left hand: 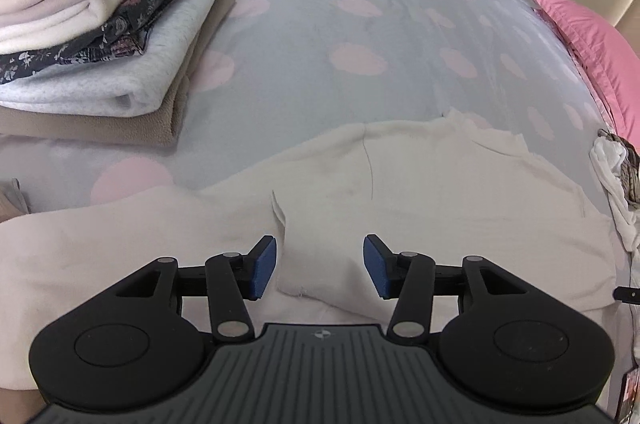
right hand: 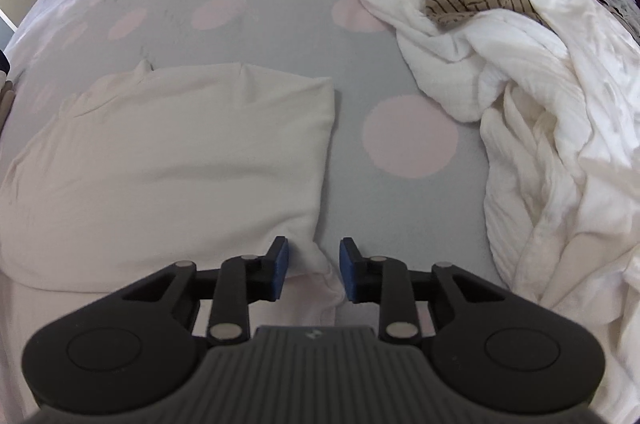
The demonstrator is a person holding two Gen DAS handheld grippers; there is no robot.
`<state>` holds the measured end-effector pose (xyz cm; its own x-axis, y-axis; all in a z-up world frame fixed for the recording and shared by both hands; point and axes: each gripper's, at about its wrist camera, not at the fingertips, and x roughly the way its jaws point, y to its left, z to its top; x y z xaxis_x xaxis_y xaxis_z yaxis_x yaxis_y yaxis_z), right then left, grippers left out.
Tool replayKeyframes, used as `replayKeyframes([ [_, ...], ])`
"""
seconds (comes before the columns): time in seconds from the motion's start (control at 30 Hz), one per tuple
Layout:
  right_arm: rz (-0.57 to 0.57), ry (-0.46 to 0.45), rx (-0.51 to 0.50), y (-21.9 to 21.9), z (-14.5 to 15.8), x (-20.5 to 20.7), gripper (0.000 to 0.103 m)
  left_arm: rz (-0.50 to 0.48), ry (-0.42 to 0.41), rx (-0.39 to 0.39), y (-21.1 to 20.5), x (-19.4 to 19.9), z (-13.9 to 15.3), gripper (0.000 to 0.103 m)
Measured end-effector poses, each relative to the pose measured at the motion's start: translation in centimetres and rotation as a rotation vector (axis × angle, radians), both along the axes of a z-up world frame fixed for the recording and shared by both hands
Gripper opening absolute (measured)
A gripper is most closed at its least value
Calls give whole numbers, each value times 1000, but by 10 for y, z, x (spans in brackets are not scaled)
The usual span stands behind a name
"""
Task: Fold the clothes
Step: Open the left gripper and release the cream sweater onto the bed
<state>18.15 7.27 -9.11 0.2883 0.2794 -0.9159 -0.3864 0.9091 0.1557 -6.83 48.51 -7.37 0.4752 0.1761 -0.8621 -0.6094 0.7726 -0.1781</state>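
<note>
The cream garment lies spread flat on the grey, pink-spotted bedspread, partly folded. The left gripper hangs over a folded flap, jaws parted and gripping nothing, while the right gripper straddles the garment's near corner with its blue pads clear of the cloth. Folded clothes are stacked far left; an unfolded heap of laundry sits right.
</note>
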Motion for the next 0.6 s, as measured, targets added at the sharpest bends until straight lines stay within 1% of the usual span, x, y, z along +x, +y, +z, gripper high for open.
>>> replayKeyframes([
  [0.07,-1,13,8,-3,-2,-5,31,-21,9,5,-3,-2,-2,54],
  [0.1,1,12,0,-4,-3,-7,31,-32,21,0,-4,-2,-5,53],
  [0.13,1,11,-8,-4,-4,-9,31,-41,35,-3,-5,-3,-8,50],
  [0.17,-1,10,-20,-3,-6,-9,31,-42,58,-3,-5,-3,-12,31],
  [0.2,-5,9,-31,-3,-8,-9,31,-36,99,4,-5,-3,-16,15],
  [0.23,-10,10,-38,-4,-10,-10,31,-27,129,3,-4,-3,-19,14],
  [0.33,-7,-2,-47,-4,-8,-13,31,7,136,-38,2,-11,-18,14],
  [0.4,-1,-20,-56,-4,-6,-16,31,29,176,0,4,-16,-15,14],
  [0.47,-1,-34,-60,-4,-3,-18,31,41,193,36,5,-23,-10,14],
  [0.57,-10,-48,-46,-6,6,-24,31,58,156,7,9,-38,1,15],
  [0.6,-14,-53,-43,-6,9,-26,32,64,149,11,10,-42,6,17],
])
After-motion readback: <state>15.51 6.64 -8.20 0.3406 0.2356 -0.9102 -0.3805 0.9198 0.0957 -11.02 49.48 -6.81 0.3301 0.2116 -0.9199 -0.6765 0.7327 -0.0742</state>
